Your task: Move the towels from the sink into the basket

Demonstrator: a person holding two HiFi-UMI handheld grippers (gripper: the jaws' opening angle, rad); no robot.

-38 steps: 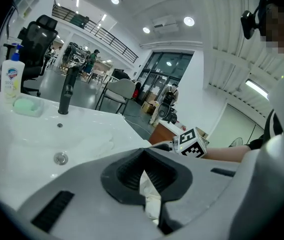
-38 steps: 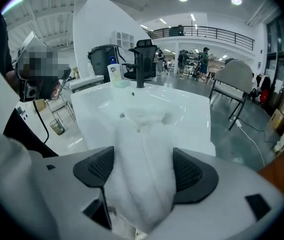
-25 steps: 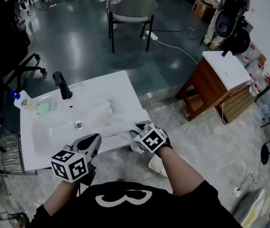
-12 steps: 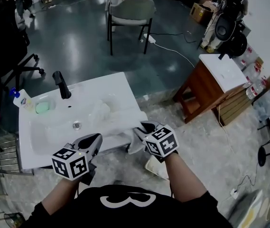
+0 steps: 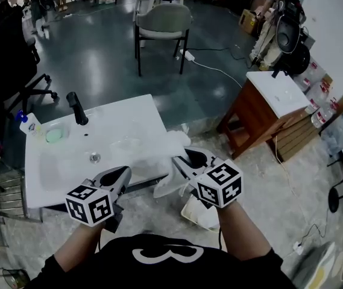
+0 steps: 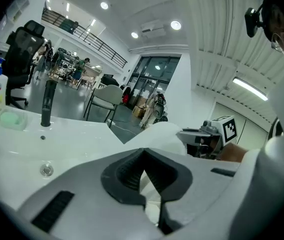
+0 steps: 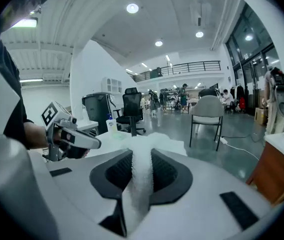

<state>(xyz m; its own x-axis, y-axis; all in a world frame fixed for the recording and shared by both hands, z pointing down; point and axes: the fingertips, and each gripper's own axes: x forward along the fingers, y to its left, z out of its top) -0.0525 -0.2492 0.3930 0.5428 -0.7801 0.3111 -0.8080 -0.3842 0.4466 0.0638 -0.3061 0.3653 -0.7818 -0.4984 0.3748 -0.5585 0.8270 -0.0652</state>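
At the front right corner of the white sink (image 5: 141,110), the right gripper (image 5: 186,161) is clamped on a white towel (image 5: 166,182). Its own view shows the fluffy cloth pinched between both dark pads and bunched up beyond them. Most of the towel's bulk lies over the counter's edge, and a loose end hangs below the gripper, clear of the basin.

The left gripper (image 5: 116,178) sits at the sink's front edge, well apart from the right one. Its jaws are drawn together to a narrow slit with nothing gripped between them. The white seen through that slit looks like the towel beyond.

On the floor below the right gripper is a pale, cream-coloured container (image 5: 200,214), mostly covered by that hand's marker cube. It is probably the basket, though too little of it shows to be sure.

The task looks to be partway through. One towel is mostly out of the basin and in the gripper, but it is not yet in the basket, so lowering and releasing it are left. Whether another towel lies in the basin near the drain (image 5: 94,158) is hard to say, since white cloth on white porcelain does not stand out. The black faucet (image 5: 76,107) and the soap bottle (image 5: 29,124) stand at the far side, out of the way.
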